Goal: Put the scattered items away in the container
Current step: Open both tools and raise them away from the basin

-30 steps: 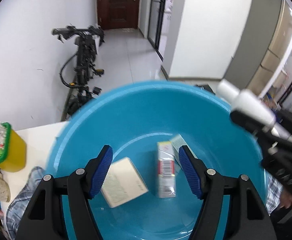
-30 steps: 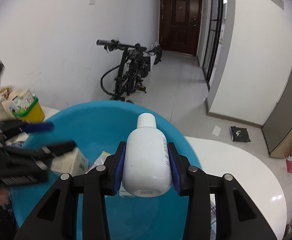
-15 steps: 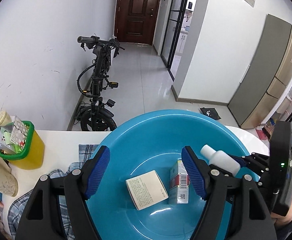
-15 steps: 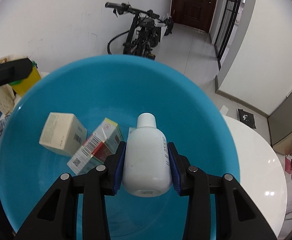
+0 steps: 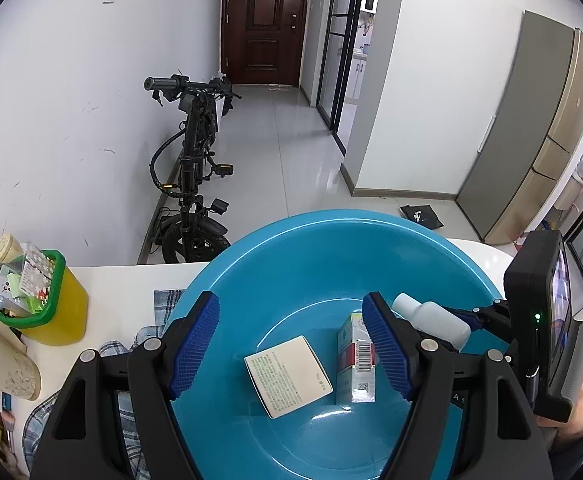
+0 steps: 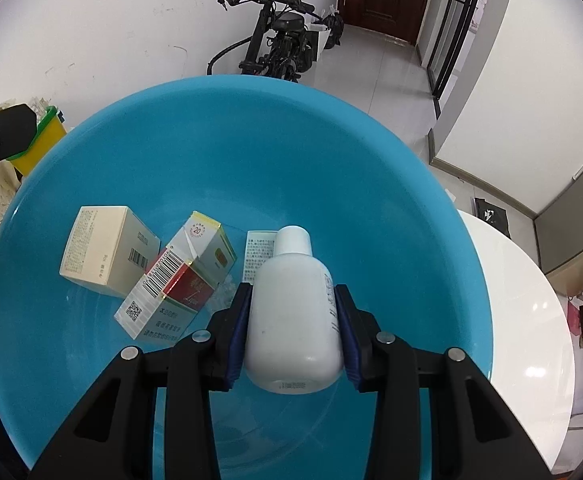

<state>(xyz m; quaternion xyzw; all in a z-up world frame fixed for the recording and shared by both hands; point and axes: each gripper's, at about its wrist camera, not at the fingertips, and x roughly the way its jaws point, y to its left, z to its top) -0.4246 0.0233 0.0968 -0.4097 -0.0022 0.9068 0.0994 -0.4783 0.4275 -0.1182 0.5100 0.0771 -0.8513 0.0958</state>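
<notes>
A black electric bicycle leans against the white wall on the far left, its handlebars toward the dark brown door at the end of the tiled hallway. Right of the hallway stands a black-framed glass partition, and further right a tall grey and beige cabinet. A dark bag lies on the floor near its foot. On the white worktop, at the left, sits a yellow bin with a green rim, stuffed with packets. A checked cloth lies near it.
</notes>
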